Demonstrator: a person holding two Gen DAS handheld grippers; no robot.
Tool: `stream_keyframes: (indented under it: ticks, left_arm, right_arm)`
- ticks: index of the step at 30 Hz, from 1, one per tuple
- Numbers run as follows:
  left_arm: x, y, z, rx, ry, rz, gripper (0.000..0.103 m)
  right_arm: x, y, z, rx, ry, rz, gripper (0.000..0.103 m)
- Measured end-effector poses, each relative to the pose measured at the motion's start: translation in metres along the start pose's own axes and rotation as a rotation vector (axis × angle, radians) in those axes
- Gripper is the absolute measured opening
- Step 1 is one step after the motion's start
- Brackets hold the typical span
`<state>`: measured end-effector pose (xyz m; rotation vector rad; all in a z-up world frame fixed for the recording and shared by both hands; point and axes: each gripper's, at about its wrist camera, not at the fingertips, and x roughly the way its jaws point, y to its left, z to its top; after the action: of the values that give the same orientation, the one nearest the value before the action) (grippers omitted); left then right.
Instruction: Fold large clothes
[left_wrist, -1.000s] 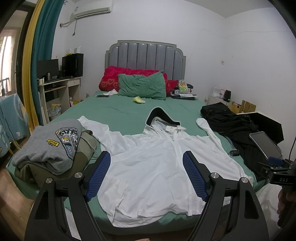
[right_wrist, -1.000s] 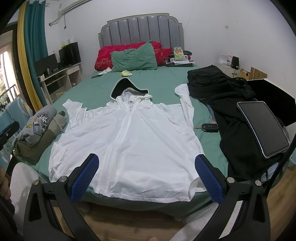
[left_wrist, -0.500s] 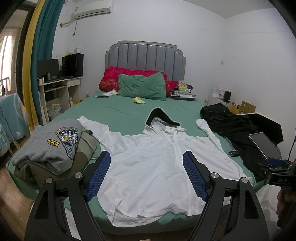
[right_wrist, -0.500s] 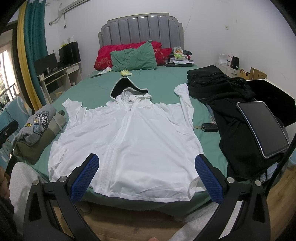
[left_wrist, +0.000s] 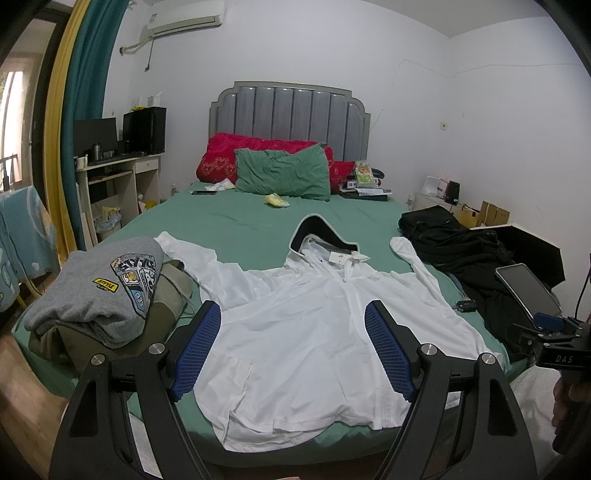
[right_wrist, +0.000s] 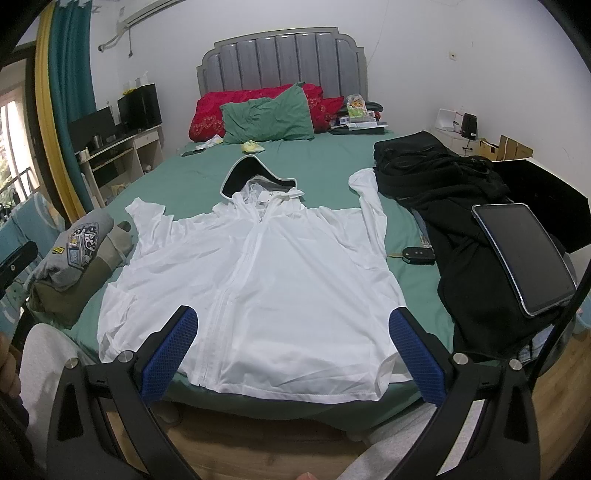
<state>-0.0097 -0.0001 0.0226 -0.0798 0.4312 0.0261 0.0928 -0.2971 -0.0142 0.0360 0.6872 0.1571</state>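
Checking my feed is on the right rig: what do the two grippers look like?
Both match: the left gripper and right gripper have black angular frames with triangular cut-outs, silver round bolts and blue textured pads. White "DAS" lettering marks the right one's black body where it shows in the left view.

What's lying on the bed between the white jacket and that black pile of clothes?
A black car key lies on the green sheet between the white jacket and the black clothes, plainest in the right wrist view.
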Motion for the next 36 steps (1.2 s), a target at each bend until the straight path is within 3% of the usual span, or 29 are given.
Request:
stream_keyframes:
  ticks: [15, 26, 36]
  left_arm:
    - [-0.002, -0.001, 0.004, -0.025, -0.008, -0.035, 0.083]
    - [0.082, 0.003, 0.007, 0.010, 0.112, -0.055, 0.083]
    - [0.212, 0.016, 0.010, 0.026, 0.244, 0.031, 0.083]
  right_arm:
    - [0.003, -0.002, 0.001, -0.002, 0.002, -0.005, 0.102]
    - [0.062, -0.053, 0.033, 0.041, 0.023, 0.009, 0.101]
    - [0.181, -0.114, 0.099, 0.021, 0.120, -0.016, 0.049]
